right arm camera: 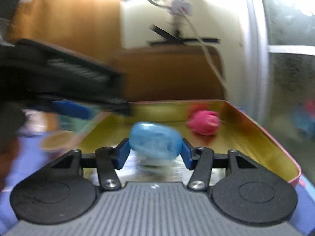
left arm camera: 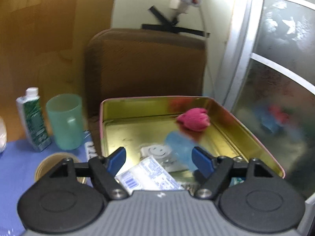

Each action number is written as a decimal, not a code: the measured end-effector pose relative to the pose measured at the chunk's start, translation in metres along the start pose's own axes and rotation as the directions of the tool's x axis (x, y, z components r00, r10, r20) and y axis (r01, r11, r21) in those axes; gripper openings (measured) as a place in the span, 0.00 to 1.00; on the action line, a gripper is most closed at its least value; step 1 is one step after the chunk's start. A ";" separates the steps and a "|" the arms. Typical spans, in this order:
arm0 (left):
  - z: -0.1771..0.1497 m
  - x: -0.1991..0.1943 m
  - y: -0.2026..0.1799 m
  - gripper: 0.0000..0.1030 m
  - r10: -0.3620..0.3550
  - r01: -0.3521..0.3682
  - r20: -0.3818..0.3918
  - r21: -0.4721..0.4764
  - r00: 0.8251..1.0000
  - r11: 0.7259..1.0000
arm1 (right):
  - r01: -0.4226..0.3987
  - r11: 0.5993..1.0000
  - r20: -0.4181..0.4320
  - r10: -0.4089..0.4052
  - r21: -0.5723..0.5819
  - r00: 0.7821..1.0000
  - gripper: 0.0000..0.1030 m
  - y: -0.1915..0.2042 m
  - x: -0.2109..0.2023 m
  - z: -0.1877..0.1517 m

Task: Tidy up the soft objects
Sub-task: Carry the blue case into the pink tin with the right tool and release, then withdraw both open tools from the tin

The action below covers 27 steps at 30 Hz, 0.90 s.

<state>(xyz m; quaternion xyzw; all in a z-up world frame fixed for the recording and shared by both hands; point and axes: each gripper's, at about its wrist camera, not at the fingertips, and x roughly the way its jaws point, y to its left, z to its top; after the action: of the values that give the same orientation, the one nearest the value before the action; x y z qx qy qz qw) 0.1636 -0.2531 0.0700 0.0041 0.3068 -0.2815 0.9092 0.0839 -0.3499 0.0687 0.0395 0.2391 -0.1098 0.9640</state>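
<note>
Right gripper (right arm camera: 155,153) pinches a crinkly blue bundle (right arm camera: 155,140), frame centre, over a shiny gold tin (right arm camera: 256,135). A pink knit ball (right arm camera: 203,123) sits in the tin's far right corner. Left gripper (left arm camera: 159,160) is apart, nothing between; blurry.
</note>
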 end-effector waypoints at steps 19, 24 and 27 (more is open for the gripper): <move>-0.055 -0.074 -0.016 0.88 0.137 -0.144 0.051 0.170 0.989 0.975 | -0.058 0.980 0.107 0.038 0.189 0.994 0.62 -0.025 -0.104 -0.020; -0.065 -0.093 -0.008 0.92 0.123 -0.130 0.054 0.151 0.991 0.980 | -0.092 0.975 0.079 0.077 0.201 0.994 0.62 -0.016 -0.111 -0.021; -0.071 -0.100 -0.001 0.94 0.123 -0.128 0.051 0.122 0.991 0.984 | -0.102 0.976 0.077 0.089 0.193 0.993 0.62 -0.009 -0.117 -0.022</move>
<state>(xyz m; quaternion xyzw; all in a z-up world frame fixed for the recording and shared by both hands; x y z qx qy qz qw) 0.0586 -0.1901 0.0690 0.0742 0.2683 -0.2422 0.9295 -0.0286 -0.3337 0.1041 0.1422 0.1921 -0.0877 0.9670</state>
